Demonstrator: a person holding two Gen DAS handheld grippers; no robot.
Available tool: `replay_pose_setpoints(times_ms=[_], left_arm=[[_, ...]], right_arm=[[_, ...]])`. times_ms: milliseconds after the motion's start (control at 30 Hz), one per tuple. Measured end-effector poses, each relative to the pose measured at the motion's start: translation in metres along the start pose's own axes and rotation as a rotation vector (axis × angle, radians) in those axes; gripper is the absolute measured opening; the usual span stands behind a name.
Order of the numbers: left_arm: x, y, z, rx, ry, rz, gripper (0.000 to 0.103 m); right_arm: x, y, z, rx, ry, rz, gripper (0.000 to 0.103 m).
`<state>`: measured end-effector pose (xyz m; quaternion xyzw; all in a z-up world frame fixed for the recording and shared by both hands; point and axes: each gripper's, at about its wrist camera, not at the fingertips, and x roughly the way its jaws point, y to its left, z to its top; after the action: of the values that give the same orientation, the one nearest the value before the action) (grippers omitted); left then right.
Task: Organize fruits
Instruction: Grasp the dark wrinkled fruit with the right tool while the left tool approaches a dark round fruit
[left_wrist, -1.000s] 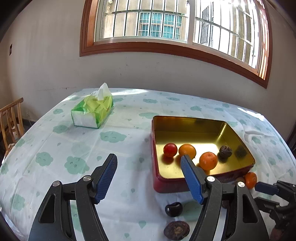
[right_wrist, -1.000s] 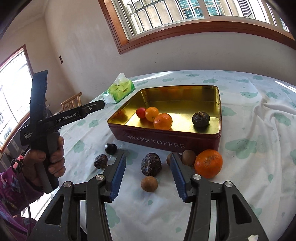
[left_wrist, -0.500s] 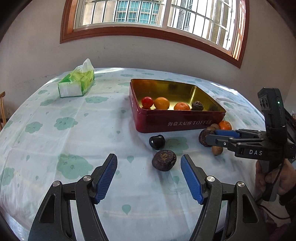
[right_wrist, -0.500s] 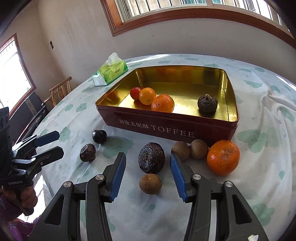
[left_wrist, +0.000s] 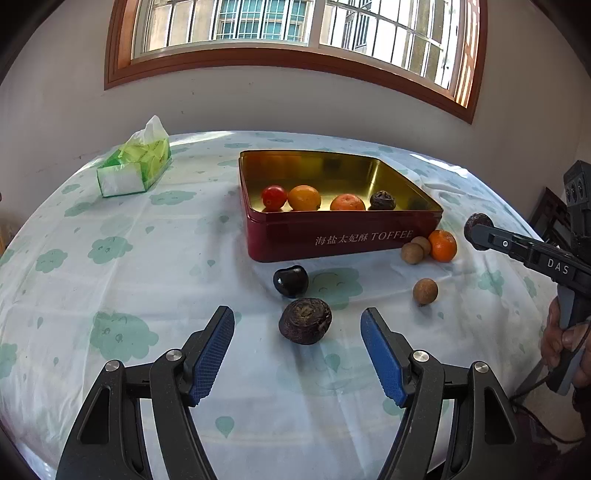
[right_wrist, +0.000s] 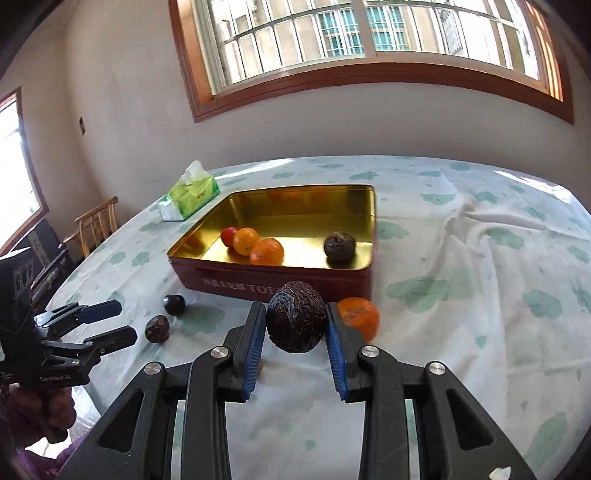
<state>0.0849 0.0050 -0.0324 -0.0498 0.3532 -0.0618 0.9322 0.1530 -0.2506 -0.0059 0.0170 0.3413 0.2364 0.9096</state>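
right gripper pinching wrinkly dark fruit in front of tin | lifting clear over rim, setting gently | left gripper gaping wide, empty

Sunlit barred window, white wall
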Motion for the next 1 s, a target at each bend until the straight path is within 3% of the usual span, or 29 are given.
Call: replay_pose_setpoints(times_ms=[133, 233, 600, 667, 733, 833, 1000], left_arm=[[0.01, -0.005, 0.004, -0.005, 0.009, 0.005, 0.071], [0.015, -0.008, 0.007, -0.004, 0.009, 0.017, 0.071], [0.033, -0.013, 0.007, 0.016, 0.029, 0.069, 0.071], [0.037, -0.012, 0.004, 0.017, 0.038, 0.067, 0.069], [0.043, -0.011, 0.001, 0.012, 0.06, 0.053, 0.052], [0.044, -0.012, -0.002, 0.023, 0.047, 0.055, 0.038], [0.037, -0.01, -0.002, -0.014, 0.028, 0.041, 0.036]], right_arm=[[-0.009, -0.051, -0.014, 0.12, 0.036, -0.099, 0.03], [-0.006, -0.07, -0.021, 0.168, 0.059, -0.128, 0.03], [0.019, -0.071, -0.021, 0.217, 0.128, -0.114, 0.03], [0.021, -0.07, -0.021, 0.216, 0.136, -0.117, 0.03], [0.023, -0.07, -0.022, 0.214, 0.143, -0.118, 0.03], [0.023, -0.069, -0.023, 0.206, 0.141, -0.122, 0.03], [0.024, -0.068, -0.025, 0.198, 0.133, -0.126, 0.03]])
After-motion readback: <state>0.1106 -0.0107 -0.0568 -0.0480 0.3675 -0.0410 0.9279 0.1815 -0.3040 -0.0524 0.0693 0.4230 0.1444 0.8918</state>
